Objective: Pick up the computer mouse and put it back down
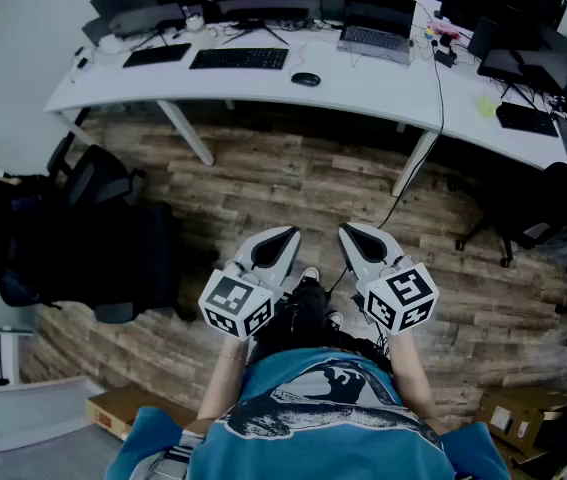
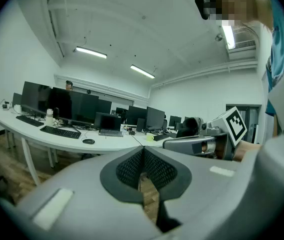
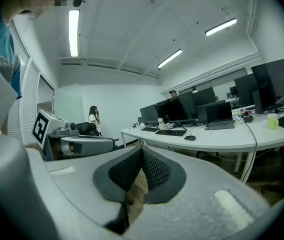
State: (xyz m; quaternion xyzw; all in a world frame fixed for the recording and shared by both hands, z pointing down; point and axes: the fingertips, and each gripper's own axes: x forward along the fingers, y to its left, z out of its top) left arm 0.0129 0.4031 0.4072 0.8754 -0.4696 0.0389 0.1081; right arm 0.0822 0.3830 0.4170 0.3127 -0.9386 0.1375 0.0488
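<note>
A black computer mouse [image 1: 306, 79] lies on the long white desk [image 1: 363, 93], just right of a black keyboard [image 1: 240, 58]. It shows small in the left gripper view as the mouse [image 2: 88, 141] and in the right gripper view as the mouse [image 3: 190, 138]. Both grippers are held close to the person's body, far from the desk, above the wooden floor. My left gripper [image 1: 281, 240] is shut with nothing in it. My right gripper [image 1: 351, 235] is shut and empty too. Each gripper sees the other beside it.
The desk carries several monitors, a second keyboard [image 1: 157, 54], a laptop [image 1: 376, 30] and cables. A black office chair [image 1: 83, 233] stands at the left, another chair [image 1: 553, 213] at the right. Cardboard boxes [image 1: 523, 423] lie on the floor near me. A person [image 3: 92, 118] stands far off.
</note>
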